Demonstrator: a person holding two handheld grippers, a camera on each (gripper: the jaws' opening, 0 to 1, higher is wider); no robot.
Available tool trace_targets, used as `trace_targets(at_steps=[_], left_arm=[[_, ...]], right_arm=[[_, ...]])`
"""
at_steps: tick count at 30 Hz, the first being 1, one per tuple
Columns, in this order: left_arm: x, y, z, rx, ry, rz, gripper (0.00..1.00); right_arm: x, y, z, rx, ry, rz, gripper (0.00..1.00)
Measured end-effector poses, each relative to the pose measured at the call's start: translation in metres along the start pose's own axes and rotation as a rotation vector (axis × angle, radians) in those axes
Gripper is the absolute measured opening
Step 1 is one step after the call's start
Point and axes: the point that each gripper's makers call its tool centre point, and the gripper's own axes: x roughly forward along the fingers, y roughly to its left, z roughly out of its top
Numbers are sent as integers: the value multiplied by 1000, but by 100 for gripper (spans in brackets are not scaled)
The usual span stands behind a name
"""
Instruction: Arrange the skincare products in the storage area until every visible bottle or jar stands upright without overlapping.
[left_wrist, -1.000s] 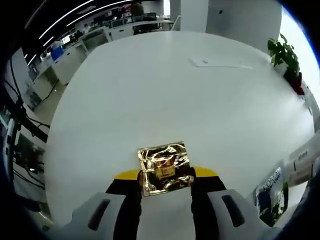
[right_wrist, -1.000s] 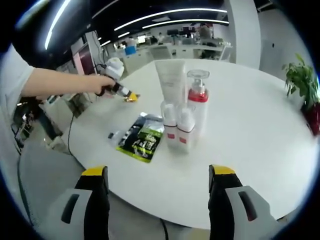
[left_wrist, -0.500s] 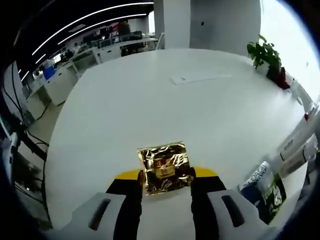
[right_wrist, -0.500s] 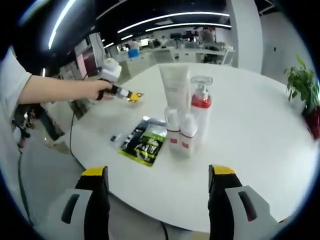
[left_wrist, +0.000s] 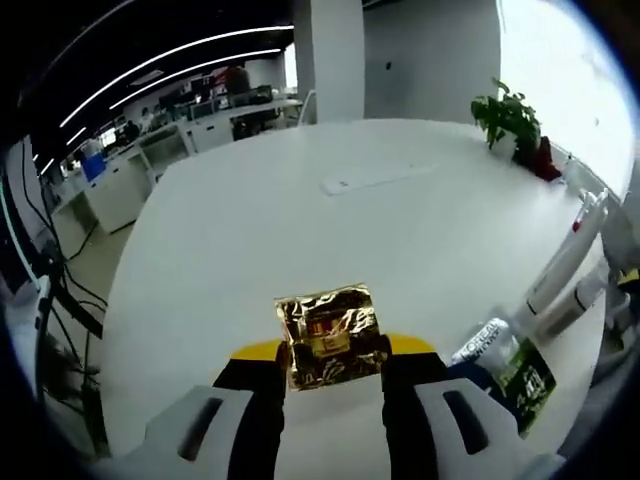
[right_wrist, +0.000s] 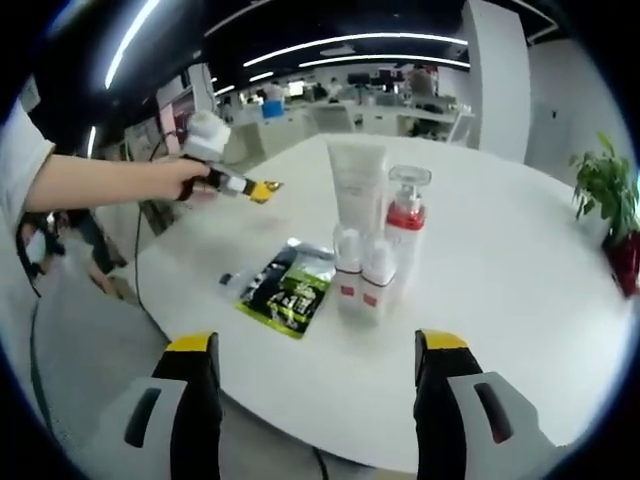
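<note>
My left gripper (left_wrist: 333, 352) was clamped on a crinkled gold foil sachet (left_wrist: 330, 335), pinched by its lower edge between the two black jaws, with most of the foil standing free ahead of the tips. In the right gripper view the same left gripper (right_wrist: 262, 188) was held out over the round white table (right_wrist: 520, 300), off to the left of my right jaws, with the sachet as a small gold flag at its tip. My right gripper (right_wrist: 318, 352) was released, its jaws wide apart and holding nothing, hovering off the near edge of the table.

Ahead of the right jaws, and well apart from them, stood the upright group:
- a white squeeze tube (right_wrist: 357, 180) at the back;
- a clear pump bottle with a red collar (right_wrist: 406, 215) beside it;
- two small white bottles with red bands (right_wrist: 363, 285) in front, close against each other.

Just left of that group a black and green flat sachet (right_wrist: 290, 288) lay flat on the table, with a small dark item beside it that I could not identify. In the left gripper view this flat sachet (left_wrist: 505, 372) lay to the right of my left jaws.

Hazards, as I judged them:
- The grip on the foil was shallow, so a quick swing could let it slip out.
- A flat pack cannot stand, so if set down carelessly it could overlap the other sachet.
- The bottles were crowded, so a jaw brushing one could topple the rest.
</note>
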Motion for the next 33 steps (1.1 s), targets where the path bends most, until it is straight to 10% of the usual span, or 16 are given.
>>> trace_targets(at_steps=[17, 33], left_arm=[[-71, -55, 10, 74, -114, -71, 39], [-130, -96, 6, 137, -194, -106, 39]], right_arm=[[-10, -3, 18, -6, -77, -17, 73], [-9, 27, 49, 26, -169, 111, 63]])
